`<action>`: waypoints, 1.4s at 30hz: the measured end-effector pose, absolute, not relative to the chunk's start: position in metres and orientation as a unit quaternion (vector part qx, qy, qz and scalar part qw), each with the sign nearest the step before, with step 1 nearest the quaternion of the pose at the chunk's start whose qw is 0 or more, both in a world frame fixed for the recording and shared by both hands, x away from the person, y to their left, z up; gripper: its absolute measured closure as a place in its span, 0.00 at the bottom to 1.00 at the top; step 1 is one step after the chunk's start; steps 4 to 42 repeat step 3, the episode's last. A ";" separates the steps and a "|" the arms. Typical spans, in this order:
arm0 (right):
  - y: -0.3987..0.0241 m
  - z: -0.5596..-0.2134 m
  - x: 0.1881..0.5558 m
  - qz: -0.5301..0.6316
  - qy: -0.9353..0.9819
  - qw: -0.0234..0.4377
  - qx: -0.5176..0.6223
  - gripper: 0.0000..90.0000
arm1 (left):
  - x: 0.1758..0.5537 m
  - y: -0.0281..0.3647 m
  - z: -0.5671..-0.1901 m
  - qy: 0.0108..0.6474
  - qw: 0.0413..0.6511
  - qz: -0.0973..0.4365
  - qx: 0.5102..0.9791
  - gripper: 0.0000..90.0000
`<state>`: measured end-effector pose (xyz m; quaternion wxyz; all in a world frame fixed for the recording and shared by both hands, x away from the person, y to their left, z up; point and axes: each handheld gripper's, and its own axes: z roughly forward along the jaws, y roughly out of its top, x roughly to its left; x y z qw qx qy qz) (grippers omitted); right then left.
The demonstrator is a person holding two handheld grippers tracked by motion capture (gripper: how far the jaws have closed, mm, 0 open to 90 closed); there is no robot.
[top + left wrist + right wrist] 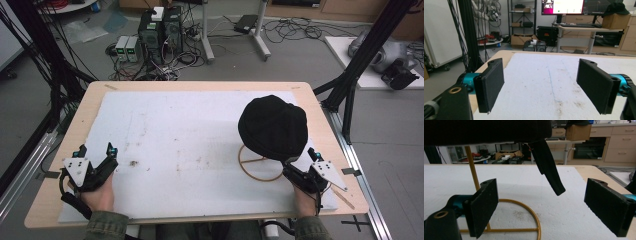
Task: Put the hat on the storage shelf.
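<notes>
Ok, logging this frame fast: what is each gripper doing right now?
Left gripper: open, holding nothing.
Right gripper: open, holding nothing, beside the black hat on its stand.

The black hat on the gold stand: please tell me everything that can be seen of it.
The black hat is soft, dark fabric, rounded on top. It sits on a thin gold metal stand with a ring base and upright rod, at the right of the white-covered table. A black strap hangs free from its rim. The right gripper is just below it, jaws open, not touching it.
</notes>
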<state>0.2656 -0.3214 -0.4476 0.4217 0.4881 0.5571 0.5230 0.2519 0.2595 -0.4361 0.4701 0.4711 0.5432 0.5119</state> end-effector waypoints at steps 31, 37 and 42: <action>-0.321 -0.448 0.266 0.524 0.555 0.420 0.491 0.13 | 0.252 0.259 -0.436 0.543 0.471 0.506 0.476 0.25; -0.321 -0.448 0.266 0.524 0.555 0.420 0.491 0.13 | 0.252 0.259 -0.436 0.543 0.471 0.506 0.476 0.25; -0.321 -0.448 0.266 0.524 0.555 0.420 0.491 0.13 | 0.252 0.259 -0.436 0.543 0.471 0.506 0.476 0.25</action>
